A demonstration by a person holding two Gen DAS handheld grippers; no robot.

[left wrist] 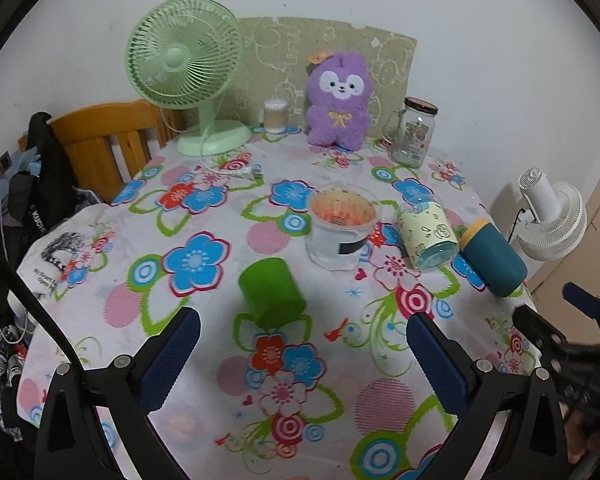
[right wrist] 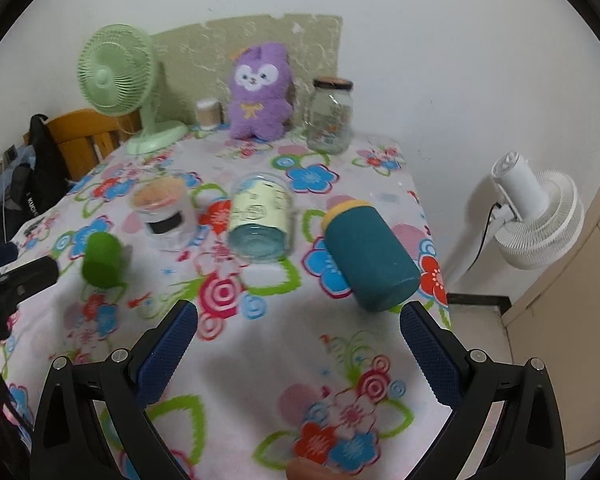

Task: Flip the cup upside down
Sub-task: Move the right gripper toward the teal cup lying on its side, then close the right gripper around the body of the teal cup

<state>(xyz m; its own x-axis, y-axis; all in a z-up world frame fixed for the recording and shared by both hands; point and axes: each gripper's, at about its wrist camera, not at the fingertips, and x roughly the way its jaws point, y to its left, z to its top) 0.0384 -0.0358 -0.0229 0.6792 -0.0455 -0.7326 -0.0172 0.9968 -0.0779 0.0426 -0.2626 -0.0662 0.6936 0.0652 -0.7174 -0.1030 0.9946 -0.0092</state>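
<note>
A green cup (left wrist: 272,294) stands base up on the flowered tablecloth, just beyond my open, empty left gripper (left wrist: 302,340). It also shows at the left of the right wrist view (right wrist: 102,260). A clear cup with a black band (left wrist: 340,226) stands upright behind it. A pale yellow glass cup (left wrist: 426,236) and a teal cup with a yellow rim (left wrist: 492,256) lie on their sides. My right gripper (right wrist: 298,338) is open and empty, with the teal cup (right wrist: 370,256) just ahead of its right finger.
A green fan (left wrist: 184,64), a purple plush (left wrist: 338,100), a glass jar (left wrist: 414,132) and a small cotton swab tub (left wrist: 276,116) stand along the back wall. A white fan (right wrist: 540,216) stands on the floor past the table's right edge. A wooden chair (left wrist: 104,140) is on the left.
</note>
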